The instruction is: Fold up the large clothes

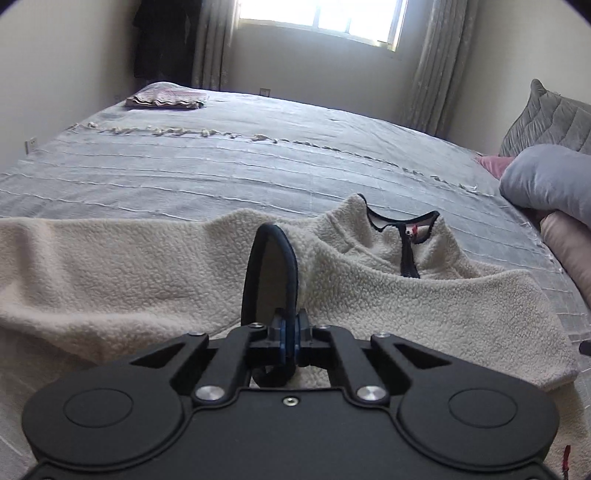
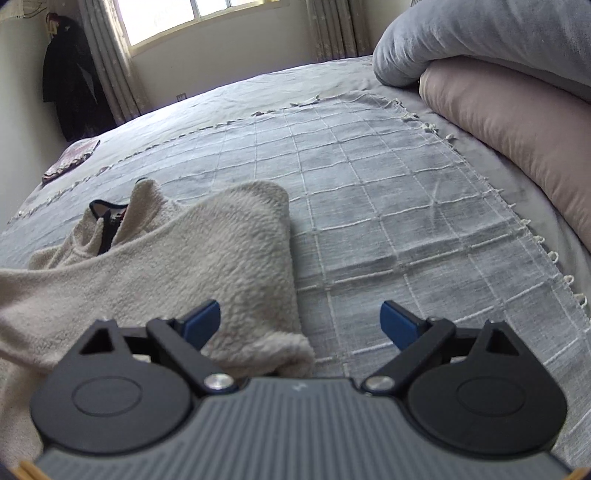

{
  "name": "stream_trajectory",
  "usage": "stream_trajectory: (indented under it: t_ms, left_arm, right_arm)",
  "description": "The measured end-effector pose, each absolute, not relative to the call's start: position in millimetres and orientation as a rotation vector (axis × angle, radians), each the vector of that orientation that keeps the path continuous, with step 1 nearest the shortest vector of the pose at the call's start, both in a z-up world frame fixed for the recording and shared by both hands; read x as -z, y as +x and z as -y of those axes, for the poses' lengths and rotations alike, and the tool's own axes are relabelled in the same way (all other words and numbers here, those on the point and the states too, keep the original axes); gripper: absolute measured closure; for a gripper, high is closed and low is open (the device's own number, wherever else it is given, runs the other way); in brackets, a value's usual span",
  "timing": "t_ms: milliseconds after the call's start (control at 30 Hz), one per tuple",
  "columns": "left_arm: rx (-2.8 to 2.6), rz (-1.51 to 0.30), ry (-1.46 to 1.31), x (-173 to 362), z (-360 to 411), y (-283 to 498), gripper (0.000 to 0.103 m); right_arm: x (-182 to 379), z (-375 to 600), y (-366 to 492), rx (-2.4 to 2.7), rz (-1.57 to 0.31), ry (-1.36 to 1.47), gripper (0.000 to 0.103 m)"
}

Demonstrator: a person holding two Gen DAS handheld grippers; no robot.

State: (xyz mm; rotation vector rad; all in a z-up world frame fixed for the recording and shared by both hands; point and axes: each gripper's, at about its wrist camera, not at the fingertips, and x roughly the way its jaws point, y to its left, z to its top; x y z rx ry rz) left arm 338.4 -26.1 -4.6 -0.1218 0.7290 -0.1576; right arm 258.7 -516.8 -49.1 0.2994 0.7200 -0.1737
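Observation:
A cream fleece pullover point(image 1: 110, 266) lies spread across the near part of the bed, its collar with a dark zipper point(image 1: 406, 254) pointing toward the far side. My left gripper point(image 1: 290, 325) is shut on a sleeve cuff with dark trim point(image 1: 273, 266), which stands up as a loop from between the blue pads. In the right wrist view a folded part of the fleece point(image 2: 207, 251) reaches toward me, with the collar point(image 2: 107, 218) at the left. My right gripper point(image 2: 299, 321) is open just above that fold's right edge, its left pad point(image 2: 203, 317) over the fleece and its right pad point(image 2: 399, 321) over the bedspread.
A grey checked bedspread point(image 2: 369, 184) with a fringed edge covers the bed. A folded pinkish cloth point(image 1: 166, 99) lies at the far left corner. A grey-blue duvet point(image 2: 480, 33) and a pink pillow point(image 2: 517, 122) are stacked at the right. A dark coat point(image 2: 70, 74) hangs by the curtains.

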Motion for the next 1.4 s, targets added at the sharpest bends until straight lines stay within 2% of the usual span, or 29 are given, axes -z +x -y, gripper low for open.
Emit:
stream_trajectory:
  t_ms: [67, 100, 167, 233, 267, 333, 400, 433, 500, 633, 667, 733, 833, 933, 967, 1067, 1100, 1300, 1400]
  left_arm:
    - [0.157, -0.76, -0.098, 12.1, 21.5, 333.8, 0.098]
    - [0.165, -0.783, -0.054, 18.2, 23.2, 333.5, 0.093]
    - [0.152, -0.814, -0.011, 29.2, 24.4, 334.4, 0.093]
    - [0.149, -0.805, -0.041, 31.0, 17.8, 333.6, 0.091]
    - [0.151, -0.796, -0.052, 29.6, 15.9, 333.0, 0.091]
    - [0.151, -0.762, -0.053, 25.6, 16.4, 329.7, 0.089]
    - [0.169, -0.733, -0.051, 24.3, 19.5, 327.7, 0.075]
    - [0.188, -0.728, -0.052, 25.5, 21.1, 327.7, 0.072]
    - [0.21, -0.733, -0.043, 32.8, 24.4, 330.2, 0.065]
    - [0.187, -0.829, 0.009, 66.0, 23.9, 341.7, 0.06]
    - [0.179, -0.822, 0.014, 66.4, 22.3, 340.7, 0.052]
    - [0.179, -0.837, -0.008, 60.1, 15.8, 338.9, 0.049]
    - [0.199, -0.863, -0.032, 51.0, 3.7, 333.3, 0.043]
    - [0.194, -0.862, -0.035, 42.8, -11.3, 325.3, 0.041]
    - [0.194, -0.863, -0.038, 39.7, -17.7, 322.2, 0.04]
    - [0.178, -0.854, -0.056, 31.7, -37.6, 314.2, 0.017]
    - [0.17, -0.846, -0.062, 29.0, -44.9, 311.5, 0.013]
    - [0.119, -0.878, -0.108, 23.2, -90.5, 304.6, 0.008]
    - [0.075, -0.893, -0.133, 24.1, -116.4, 302.6, 0.005]
  right_arm:
    - [51.5, 519.0, 268.3, 0.169, -0.704, 0.321, 0.009]
    - [54.1, 519.8, 274.3, 0.165, -0.702, 0.336, 0.011]
    - [61.4, 521.0, 287.6, 0.156, -0.708, 0.373, 0.017]
    - [70.7, 520.7, 301.6, 0.148, -0.721, 0.415, 0.032]
    - [75.6, 521.8, 307.9, 0.145, -0.727, 0.444, 0.036]
    - [84.6, 521.7, 317.0, 0.136, -0.736, 0.496, 0.067]
    - [87.7, 513.2, 319.9, 0.167, -0.735, 0.47, 0.075]
    - [87.0, 505.8, 320.8, 0.18, -0.741, 0.417, 0.076]
    - [86.0, 488.3, 322.0, 0.214, -0.748, 0.29, 0.076]
    - [79.2, 470.1, 323.1, 0.273, -0.752, 0.193, 0.068]
    - [75.4, 466.1, 322.1, 0.271, -0.755, 0.176, 0.066]
    - [66.7, 457.3, 317.2, 0.251, -0.759, 0.136, 0.05]
    - [51.3, 443.3, 303.4, 0.205, -0.716, 0.085, 0.034]
    - [40.0, 432.5, 296.2, 0.168, -0.7, 0.077, 0.026]
    - [38.0, 428.9, 294.4, 0.157, -0.699, 0.078, 0.025]
    - [38.3, 418.1, 292.2, 0.127, -0.705, 0.074, 0.021]
    - [40.8, 414.8, 292.6, 0.121, -0.716, 0.069, 0.021]
    - [74.5, 410.2, 299.1, 0.146, -0.846, 0.07, 0.017]
    - [75.5, 402.3, 291.0, 0.159, -0.826, 0.029, 0.015]
